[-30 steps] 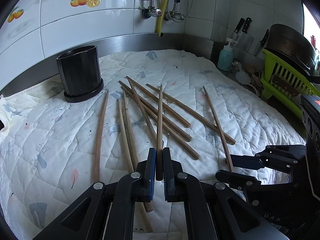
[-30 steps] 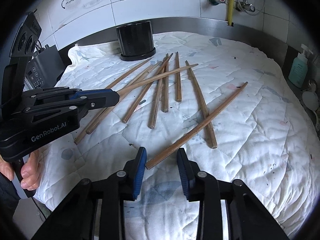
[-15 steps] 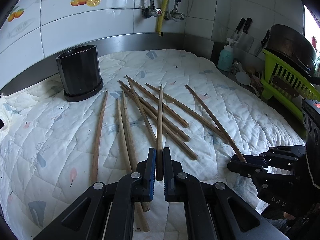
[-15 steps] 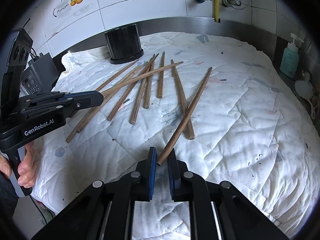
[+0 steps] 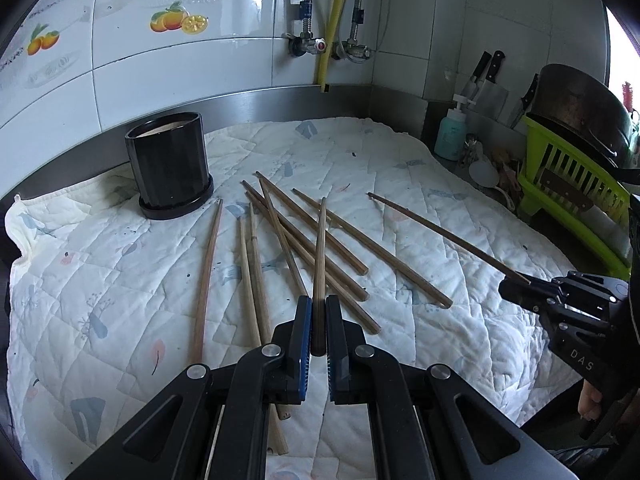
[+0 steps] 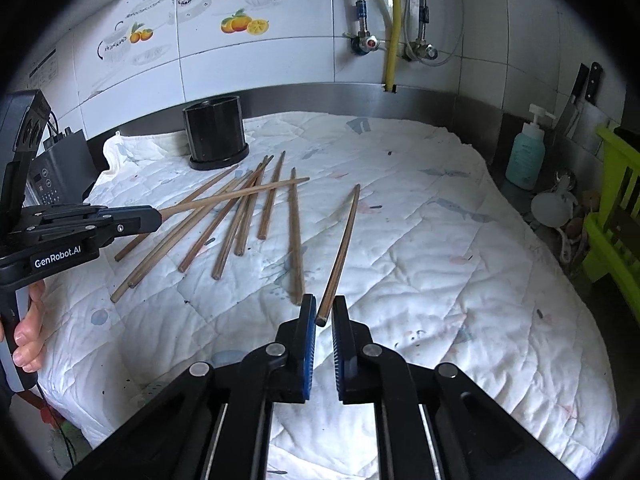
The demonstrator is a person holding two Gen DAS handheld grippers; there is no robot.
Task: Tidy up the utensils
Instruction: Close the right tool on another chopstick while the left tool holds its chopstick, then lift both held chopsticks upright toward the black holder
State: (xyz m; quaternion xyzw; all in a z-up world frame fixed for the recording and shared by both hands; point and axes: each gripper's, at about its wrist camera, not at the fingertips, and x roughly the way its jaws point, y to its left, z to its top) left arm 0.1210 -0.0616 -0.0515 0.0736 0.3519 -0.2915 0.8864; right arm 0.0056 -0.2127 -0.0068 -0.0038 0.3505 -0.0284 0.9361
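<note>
A long brown wooden chopstick is clamped at its near end in the left gripper, its long axis pointing straight ahead from the fingers. A second brown wooden chopstick is pinched at its butt end by the right gripper, running forward and slightly rightward above the white quilted cloth on the desk. The black cylindrical holder stands upright, ahead and left of both. It is judged nearer the left gripper. Seven more chopsticks lie loose on the cloth.
</note>
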